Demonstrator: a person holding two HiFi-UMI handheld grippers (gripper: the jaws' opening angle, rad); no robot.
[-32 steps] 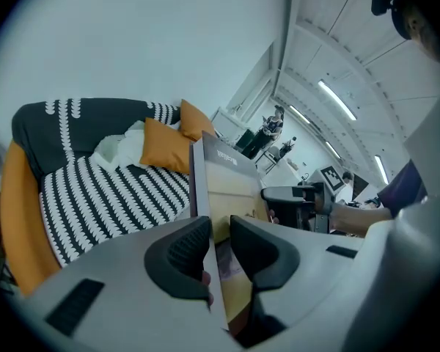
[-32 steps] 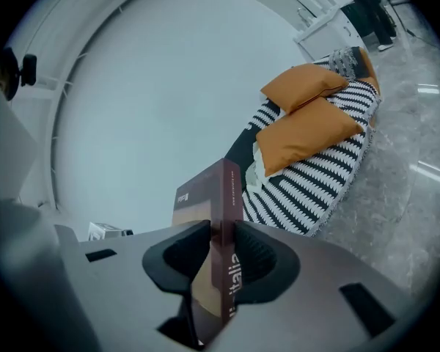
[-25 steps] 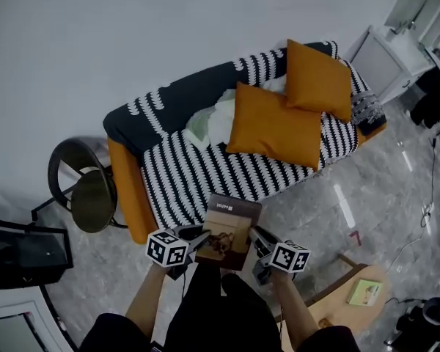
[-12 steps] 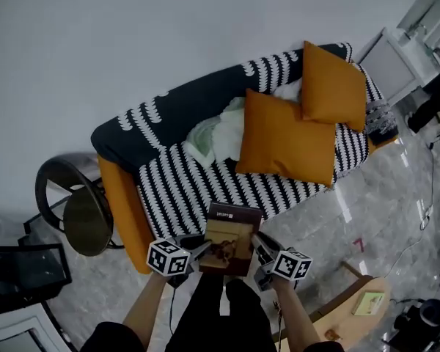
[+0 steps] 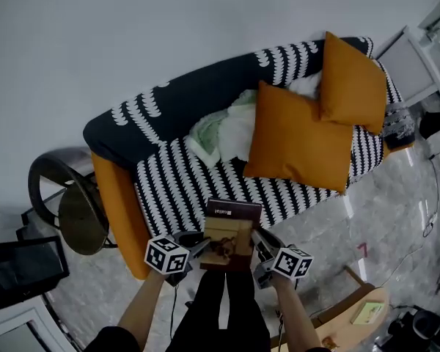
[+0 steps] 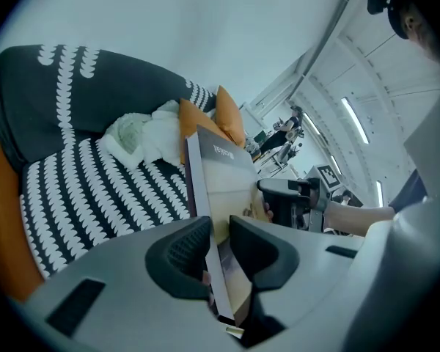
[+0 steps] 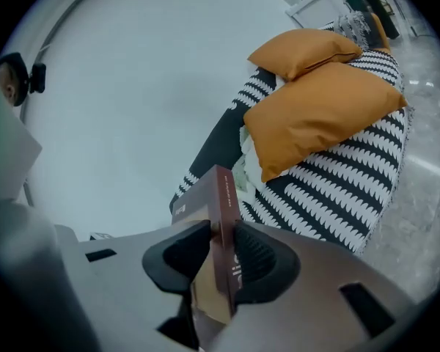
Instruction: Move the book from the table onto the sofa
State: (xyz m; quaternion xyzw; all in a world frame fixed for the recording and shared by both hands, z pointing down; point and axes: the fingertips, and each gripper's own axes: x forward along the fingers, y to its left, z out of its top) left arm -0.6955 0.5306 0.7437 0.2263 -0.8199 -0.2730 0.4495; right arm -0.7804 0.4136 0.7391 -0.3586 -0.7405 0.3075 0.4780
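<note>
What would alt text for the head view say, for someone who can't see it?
Seen from above, a person grips a brown book between a left hand-held gripper and right hand-held gripper, in front of a striped sofa with orange cushions.

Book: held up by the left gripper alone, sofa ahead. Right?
Not alone: the right gripper view shows the right gripper shut on the book too, as the left gripper is. The sofa is ahead.
</note>
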